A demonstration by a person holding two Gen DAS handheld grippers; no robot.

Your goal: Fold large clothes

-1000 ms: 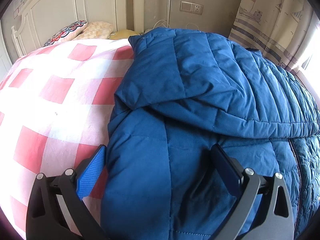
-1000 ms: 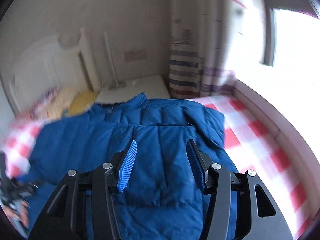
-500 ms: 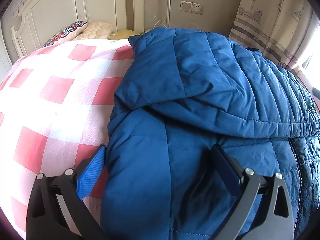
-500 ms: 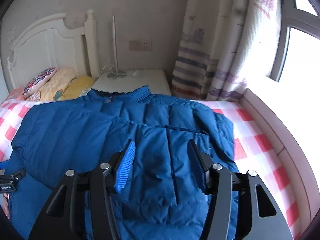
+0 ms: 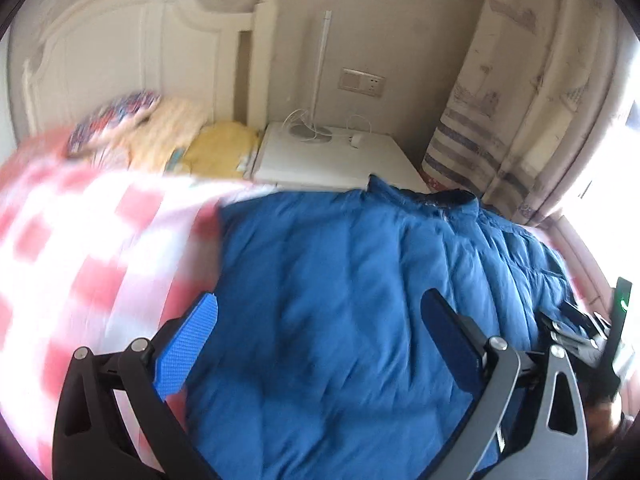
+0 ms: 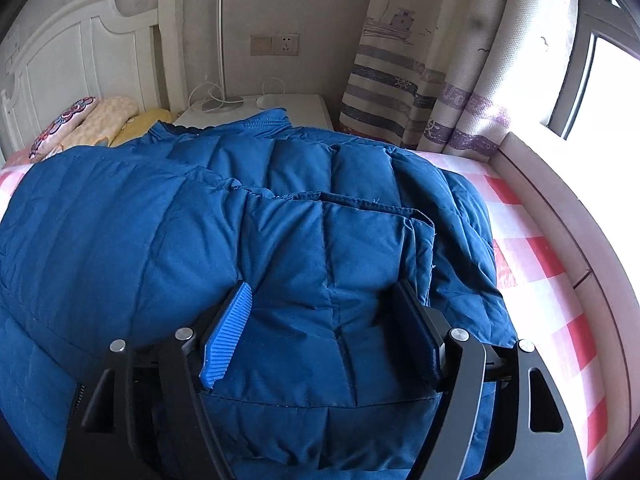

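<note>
A blue quilted puffer jacket [image 5: 340, 288] lies on a bed with a red and white checked sheet [image 5: 80, 248]. Both sleeves are folded over its body, as the right wrist view [image 6: 280, 208] shows. My left gripper [image 5: 320, 312] is open and empty, raised above the jacket's left part; this view is blurred. My right gripper [image 6: 324, 300] is open and empty, low over the folded right sleeve [image 6: 340, 248], its fingers on either side of a bulge of fabric. The right gripper's body also shows at the right edge of the left wrist view [image 5: 580, 336].
Several pillows [image 6: 88, 120] lie by the white headboard [image 6: 80, 64]. A white nightstand [image 5: 328, 156] with a lamp pole and cables stands behind the bed. A patterned curtain [image 6: 440, 60] hangs at the right, beside a window and its ledge [image 6: 560, 208].
My left gripper has lifted and tilted up from the jacket's edge; the headboard and nightstand now show. My right gripper has come down closer over the folded sleeve.
</note>
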